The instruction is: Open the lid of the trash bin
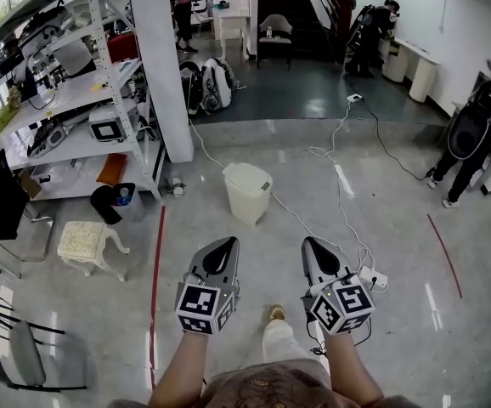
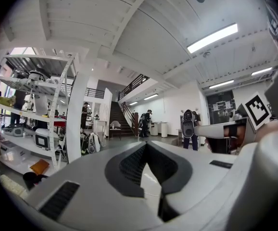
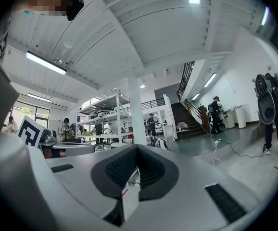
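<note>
Two grey grippers, left gripper (image 1: 227,243) and right gripper (image 1: 312,243), both pressed together and empty, point at the cream round plastic trash bin (image 1: 247,201) on the floor well ahead, whose light-looking lid (image 1: 247,176) should lift by its rim.

A white pillar (image 1: 162,66) rises from the pale, glossy floor (image 1: 381,228). Left of it stands white metal shelving (image 1: 63,100) crowded with gear — a cream stool (image 1: 82,240) just in front. Right of the pillar, further back, a dark staircase (image 1: 290,2) climbs beside white walls (image 1: 458,24). Strip lights (image 2: 212,37) glow overhead.
</note>
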The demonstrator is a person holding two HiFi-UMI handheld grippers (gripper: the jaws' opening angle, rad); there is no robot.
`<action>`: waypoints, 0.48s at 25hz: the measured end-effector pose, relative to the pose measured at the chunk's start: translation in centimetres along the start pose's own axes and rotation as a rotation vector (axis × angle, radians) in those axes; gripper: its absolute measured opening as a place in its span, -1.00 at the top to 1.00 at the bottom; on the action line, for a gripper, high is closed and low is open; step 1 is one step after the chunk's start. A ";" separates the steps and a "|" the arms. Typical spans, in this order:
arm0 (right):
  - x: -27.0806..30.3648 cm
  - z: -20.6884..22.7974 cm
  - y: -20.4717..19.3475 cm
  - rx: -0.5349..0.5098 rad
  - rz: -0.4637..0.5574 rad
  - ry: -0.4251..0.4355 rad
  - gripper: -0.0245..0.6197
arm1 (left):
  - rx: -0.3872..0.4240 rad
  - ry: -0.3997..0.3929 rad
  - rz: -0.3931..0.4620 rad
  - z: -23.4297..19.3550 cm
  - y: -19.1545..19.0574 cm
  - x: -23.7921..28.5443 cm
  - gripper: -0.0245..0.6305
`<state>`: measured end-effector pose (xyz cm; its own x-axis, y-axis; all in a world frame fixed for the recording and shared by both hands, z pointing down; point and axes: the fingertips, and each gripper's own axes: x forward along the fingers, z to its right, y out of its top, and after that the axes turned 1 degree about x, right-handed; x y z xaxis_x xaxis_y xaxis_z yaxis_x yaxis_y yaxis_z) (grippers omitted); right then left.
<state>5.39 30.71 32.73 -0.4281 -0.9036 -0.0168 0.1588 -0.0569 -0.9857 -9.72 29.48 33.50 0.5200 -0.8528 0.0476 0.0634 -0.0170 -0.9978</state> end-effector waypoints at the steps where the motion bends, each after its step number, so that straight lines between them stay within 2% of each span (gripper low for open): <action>1: 0.5 0.3 0.0 0.001 0.001 0.000 0.83 | 0.001 0.000 0.000 -0.3 0.0 0.5 0.91; 12: 5.4 4.8 0.1 0.024 -0.006 0.003 0.83 | -0.004 0.009 -0.021 -2.1 -0.4 6.9 0.91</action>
<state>7.40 23.81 33.40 -0.4320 -0.9018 -0.0112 0.1771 -0.0727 -0.9815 -7.96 22.51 34.11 0.5110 -0.8569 0.0682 0.0707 -0.0371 -0.9968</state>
